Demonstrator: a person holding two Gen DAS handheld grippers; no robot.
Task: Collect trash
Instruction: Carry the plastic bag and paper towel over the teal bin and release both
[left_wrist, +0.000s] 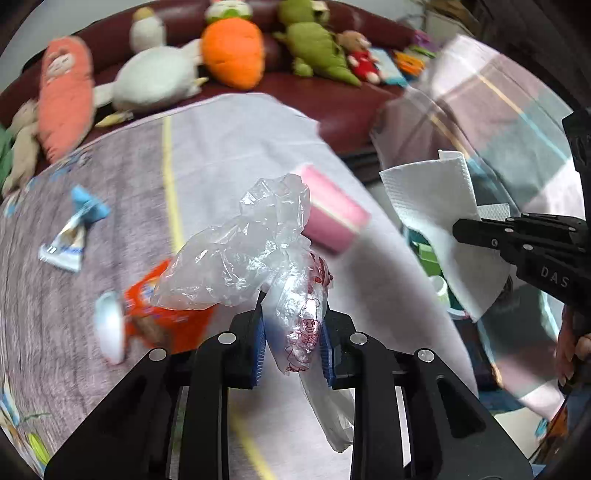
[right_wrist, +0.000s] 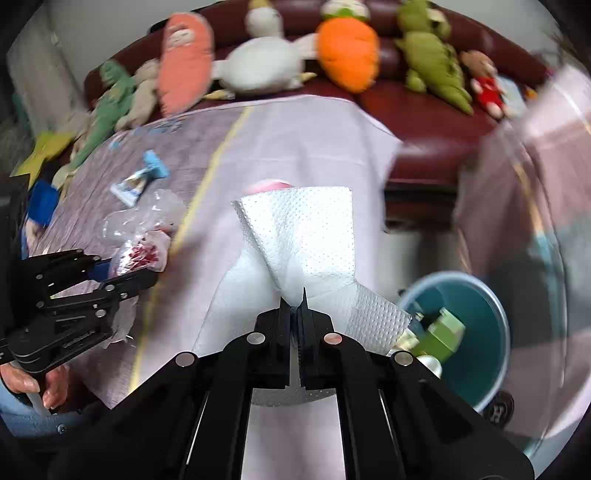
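My left gripper (left_wrist: 293, 321) is shut on a crumpled clear plastic bag (left_wrist: 251, 254) with red print, and its blue pads press the bag's neck. In the right wrist view the same left gripper (right_wrist: 129, 269) and plastic bag (right_wrist: 144, 251) hang over the table's left side. My right gripper (right_wrist: 294, 304) is shut on a white paper towel (right_wrist: 306, 232), which stands up from the tips. In the left wrist view the right gripper (left_wrist: 458, 230) and its paper towel (left_wrist: 436, 206) are at the right. A teal bin (right_wrist: 504, 325) with a green carton (right_wrist: 441, 332) inside sits on the floor, lower right.
On the cloth-covered table (left_wrist: 236, 147) lie a blue-white wrapper (left_wrist: 74, 236), an orange packet (left_wrist: 170, 321), a white spoon-like piece (left_wrist: 109, 326) and a pink block (left_wrist: 332, 218). Behind it, a dark red sofa (right_wrist: 417, 110) carries several plush toys. A person's hand (right_wrist: 37, 387) grips the left tool.
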